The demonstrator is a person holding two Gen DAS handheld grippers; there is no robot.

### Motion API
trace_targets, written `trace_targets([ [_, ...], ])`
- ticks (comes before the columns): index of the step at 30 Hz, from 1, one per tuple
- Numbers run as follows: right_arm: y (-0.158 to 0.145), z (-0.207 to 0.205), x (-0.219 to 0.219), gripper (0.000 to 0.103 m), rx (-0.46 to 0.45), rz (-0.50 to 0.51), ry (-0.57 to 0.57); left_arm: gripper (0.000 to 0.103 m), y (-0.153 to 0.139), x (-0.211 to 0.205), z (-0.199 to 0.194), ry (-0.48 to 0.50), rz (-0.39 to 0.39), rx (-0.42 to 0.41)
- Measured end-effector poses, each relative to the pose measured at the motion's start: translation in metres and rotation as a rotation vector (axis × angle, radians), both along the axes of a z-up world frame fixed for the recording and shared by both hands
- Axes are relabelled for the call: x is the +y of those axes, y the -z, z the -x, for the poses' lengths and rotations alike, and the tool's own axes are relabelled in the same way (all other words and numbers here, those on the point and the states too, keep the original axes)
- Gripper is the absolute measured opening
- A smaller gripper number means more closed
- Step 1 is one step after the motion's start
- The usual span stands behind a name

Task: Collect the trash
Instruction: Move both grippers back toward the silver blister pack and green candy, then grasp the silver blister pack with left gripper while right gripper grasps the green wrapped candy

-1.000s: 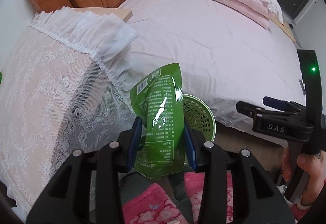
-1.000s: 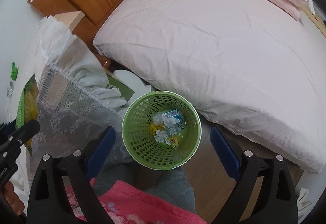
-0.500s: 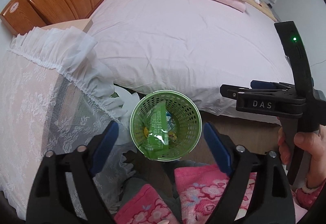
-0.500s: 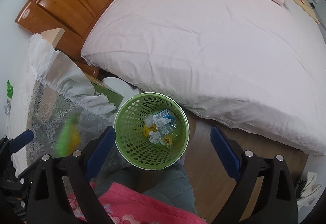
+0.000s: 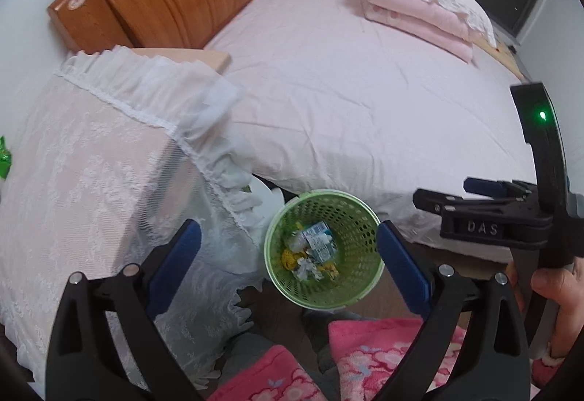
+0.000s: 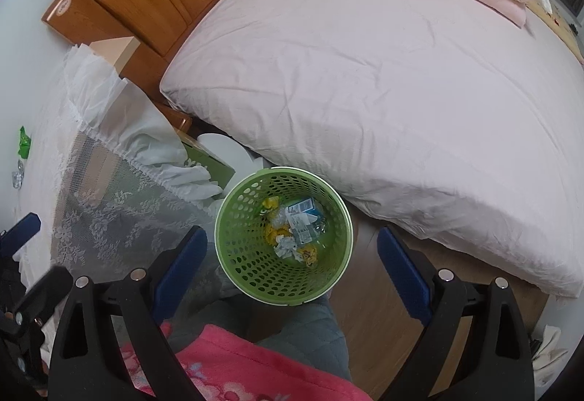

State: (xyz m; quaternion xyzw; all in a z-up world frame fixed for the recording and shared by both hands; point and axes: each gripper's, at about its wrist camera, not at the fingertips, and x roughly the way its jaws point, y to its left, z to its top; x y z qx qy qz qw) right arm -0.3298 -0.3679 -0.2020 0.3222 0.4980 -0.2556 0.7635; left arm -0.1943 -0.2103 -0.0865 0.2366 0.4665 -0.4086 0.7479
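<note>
The left gripper hangs above the green waste basket with its jaws opening; nothing is between the blue pads, and they touch nothing. I judge it is held over the basket mouth so that a dropped piece falls straight inside. The right gripper also stands wide apart and empty, pointing down over the same basket, probably only waiting there.

The basket stands on the floor, just beside the edge of the bed and the lace-covered bedside table, and near the person's knees in pink patterned clothing. This place lets both hands reach it. At its bottom lie crumpled wrappers, some yellow, and a small blue-and-white carton.

More trash seems to remain: a small green wrapper lies on the lace cloth, well apart from the basket, with a clear crumpled bit near it. I judge these are the next to collect.
</note>
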Motion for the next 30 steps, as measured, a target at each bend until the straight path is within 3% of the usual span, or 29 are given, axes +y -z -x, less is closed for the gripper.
trace_targets([
  [7, -0.042, -0.059, 0.042, 0.094, -0.104, 0.09, -0.233, 0.095, -0.032, 0.065, -0.069, -0.292, 0.079, -0.11],
  [10, -0.056, -0.09, 0.061, 0.099, -0.132, 0.114, -0.318, 0.095, -0.038, 0.104, -0.103, -0.417, 0.075, -0.149],
  [15, -0.082, -0.163, 0.11, 0.099, -0.184, 0.125, -0.501, 0.095, -0.036, 0.178, -0.166, -0.611, 0.032, -0.203],
  [22, -0.107, -0.295, 0.201, 0.099, -0.241, 0.14, -0.708, 0.095, -0.024, 0.273, -0.268, -0.826, -0.026, -0.226],
  [30, -0.111, -0.459, 0.303, 0.099, -0.259, 0.12, -0.839, 0.095, 0.0, 0.363, -0.377, -0.959, 0.002, -0.204],
])
